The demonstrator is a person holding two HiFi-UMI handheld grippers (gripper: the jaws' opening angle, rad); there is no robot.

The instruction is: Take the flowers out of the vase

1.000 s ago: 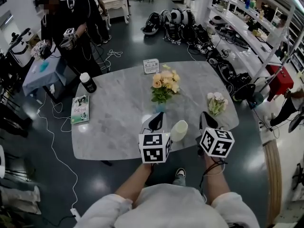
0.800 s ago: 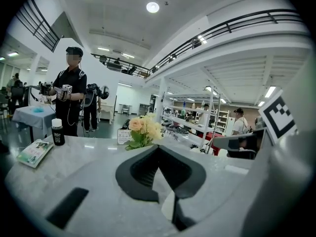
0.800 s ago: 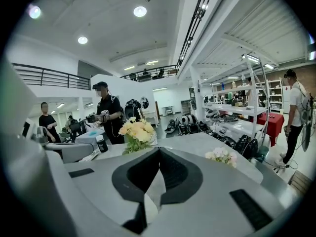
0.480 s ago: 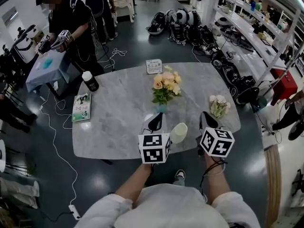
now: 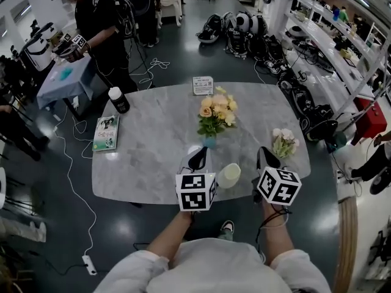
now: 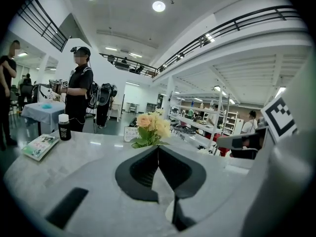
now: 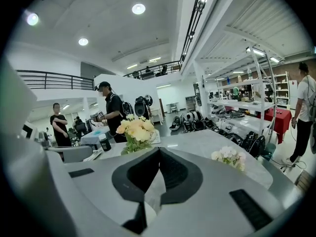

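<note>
On the grey marble table (image 5: 153, 157), far left, a booklet (image 5: 105, 133) lies flat; a black white-capped bottle (image 5: 118, 100) stands upright beyond it; left gripper (image 5: 200, 154) near the front edge, jaws pressed together, nothing between; yellow flowers (image 5: 217, 112) stand in a small blue vase (image 5: 209, 141) mid-table, just beyond that gripper; cream cup (image 5: 230, 176) between the grippers; right gripper (image 5: 264, 156) likewise closed, empty; white flower bunch (image 5: 285, 141) lies near the right edge.

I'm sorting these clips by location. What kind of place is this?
Probably a lab or workshop hall rather than a home: long metal shelves loaded with equipment, a row of bags parked beside them, and a trailing power strip.
</note>
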